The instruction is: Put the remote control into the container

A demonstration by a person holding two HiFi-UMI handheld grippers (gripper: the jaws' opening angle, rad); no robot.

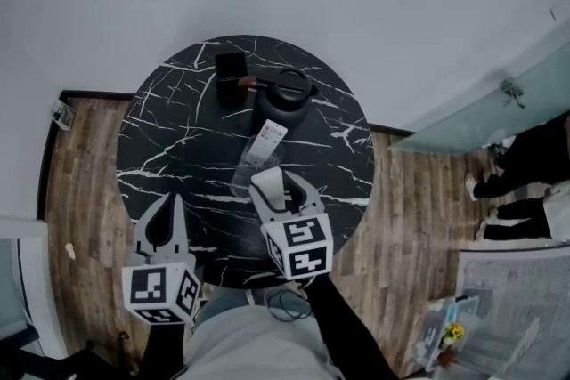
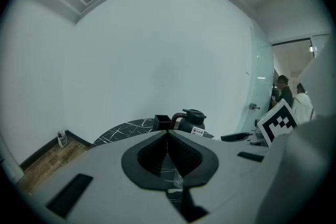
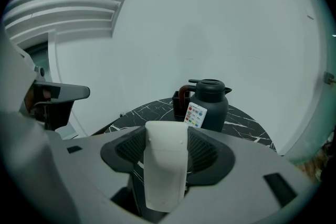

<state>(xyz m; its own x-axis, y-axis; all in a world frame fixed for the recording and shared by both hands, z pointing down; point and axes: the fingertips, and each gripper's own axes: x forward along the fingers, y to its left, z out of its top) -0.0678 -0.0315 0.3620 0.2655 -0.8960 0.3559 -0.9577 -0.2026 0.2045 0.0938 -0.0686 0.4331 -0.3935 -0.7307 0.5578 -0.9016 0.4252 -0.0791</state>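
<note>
On the round black marble table (image 1: 169, 147) a small black open box (image 1: 232, 67) (image 2: 162, 122) (image 3: 177, 98) stands at the far side, next to a dark thermos jug (image 1: 285, 93) (image 3: 210, 102). A white remote with coloured buttons (image 1: 268, 141) (image 3: 195, 115) (image 2: 198, 131) stands tilted in front of the jug. My right gripper (image 1: 274, 182) (image 3: 167, 136) is shut on a plain white, remote-shaped object (image 3: 166, 170), held over the table short of the jug. My left gripper (image 1: 167, 214) (image 2: 168, 135) is shut and empty, near the table's front left edge.
A clear, glassy item (image 1: 245, 175) lies just beyond the right gripper's tips. Wooden floor (image 1: 80, 191) surrounds the table, with the white wall behind. A person's legs and shoes (image 1: 521, 169) are at the right by a glass partition (image 1: 499, 102); clutter (image 1: 454, 334) sits at bottom right.
</note>
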